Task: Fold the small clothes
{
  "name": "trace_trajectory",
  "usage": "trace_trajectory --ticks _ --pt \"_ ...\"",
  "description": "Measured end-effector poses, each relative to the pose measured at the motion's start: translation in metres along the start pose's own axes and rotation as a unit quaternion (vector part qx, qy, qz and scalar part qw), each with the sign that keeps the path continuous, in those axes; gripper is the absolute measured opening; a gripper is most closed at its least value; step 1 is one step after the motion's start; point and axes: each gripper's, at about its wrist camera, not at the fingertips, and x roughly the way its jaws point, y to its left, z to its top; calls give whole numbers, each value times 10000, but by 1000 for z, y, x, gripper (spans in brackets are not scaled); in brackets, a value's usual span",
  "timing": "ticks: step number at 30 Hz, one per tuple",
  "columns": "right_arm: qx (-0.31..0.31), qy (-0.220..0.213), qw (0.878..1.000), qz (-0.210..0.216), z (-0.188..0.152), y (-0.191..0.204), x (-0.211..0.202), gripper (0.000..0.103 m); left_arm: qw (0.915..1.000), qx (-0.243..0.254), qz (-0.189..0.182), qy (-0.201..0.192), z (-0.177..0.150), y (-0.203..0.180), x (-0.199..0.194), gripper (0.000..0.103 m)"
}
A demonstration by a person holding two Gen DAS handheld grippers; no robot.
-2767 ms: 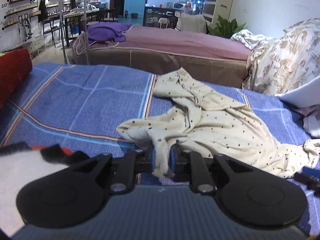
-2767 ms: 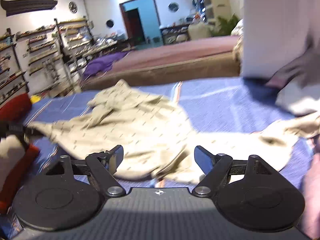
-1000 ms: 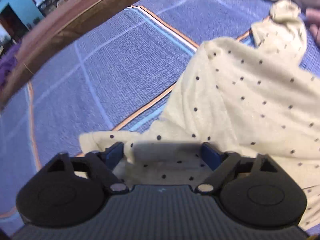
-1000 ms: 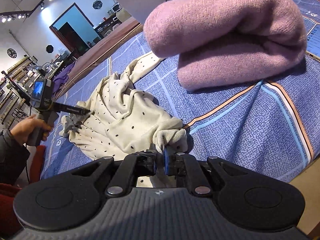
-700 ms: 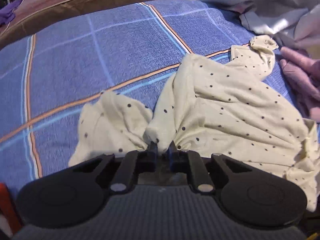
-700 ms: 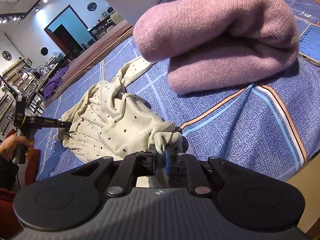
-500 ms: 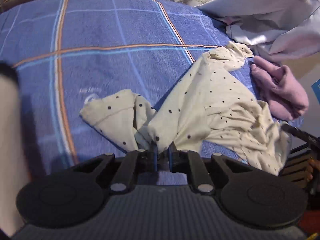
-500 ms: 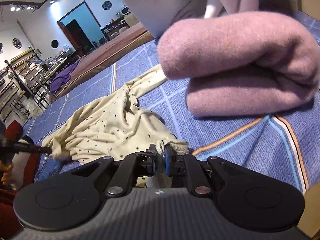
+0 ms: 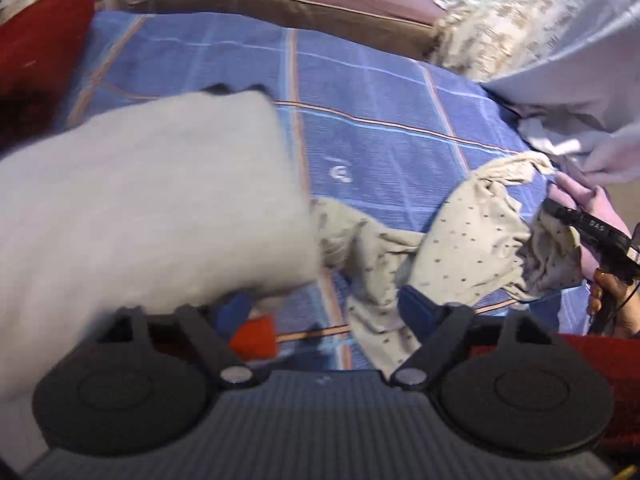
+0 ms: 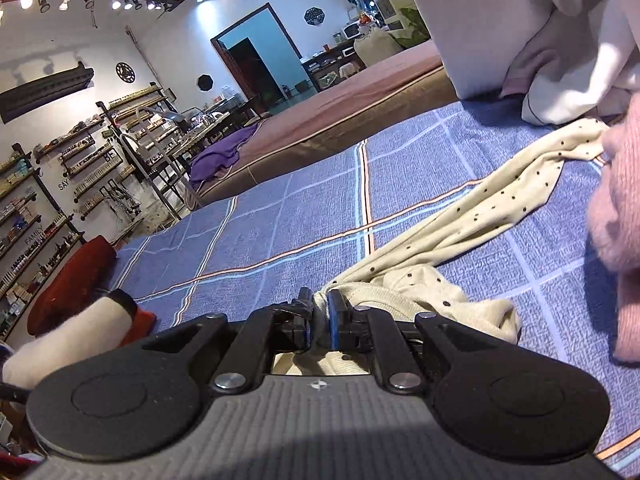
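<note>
A cream garment with dark dots (image 9: 468, 248) lies crumpled on the blue checked bedspread (image 9: 380, 132). My left gripper (image 9: 324, 312) is open and empty, pulled back from the garment's near edge. A blurred white furry thing (image 9: 140, 208) covers its left side. In the right wrist view my right gripper (image 10: 319, 322) is shut on the garment's ribbed hem (image 10: 400, 300). One sleeve (image 10: 520, 184) trails away to the far right. The right gripper also shows in the left wrist view (image 9: 588, 228), at the garment's right end.
A folded pink sweater (image 10: 616, 208) lies close on the right. White bedding (image 10: 560, 40) is piled behind it. A red cushion (image 10: 76, 276) and a white furry roll (image 10: 68, 340) lie at the left. A second, brown-covered bed (image 10: 340, 108) stands beyond.
My left gripper has let go of the garment, opened and drawn back. The white furry thing has come into its view. My right gripper keeps its hold and has dropped lower.
</note>
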Motion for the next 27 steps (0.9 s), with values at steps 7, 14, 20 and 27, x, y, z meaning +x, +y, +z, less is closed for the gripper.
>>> trace_trajectory --ticks 7,14,20,27 --pt "698 -111 9961 -523 -30 -29 -52 17 9862 902 -1326 403 68 -114 78 102" --pt "1197 -129 9909 -594 -54 -50 -68 17 9637 2471 -1002 -162 110 -230 173 103" --pt "1222 -265 9907 -533 -56 -52 -74 17 9590 2687 -831 343 143 -289 275 87" --pt "1474 -266 9873 -529 -68 -59 -83 17 9233 3823 -220 297 128 -374 338 59"
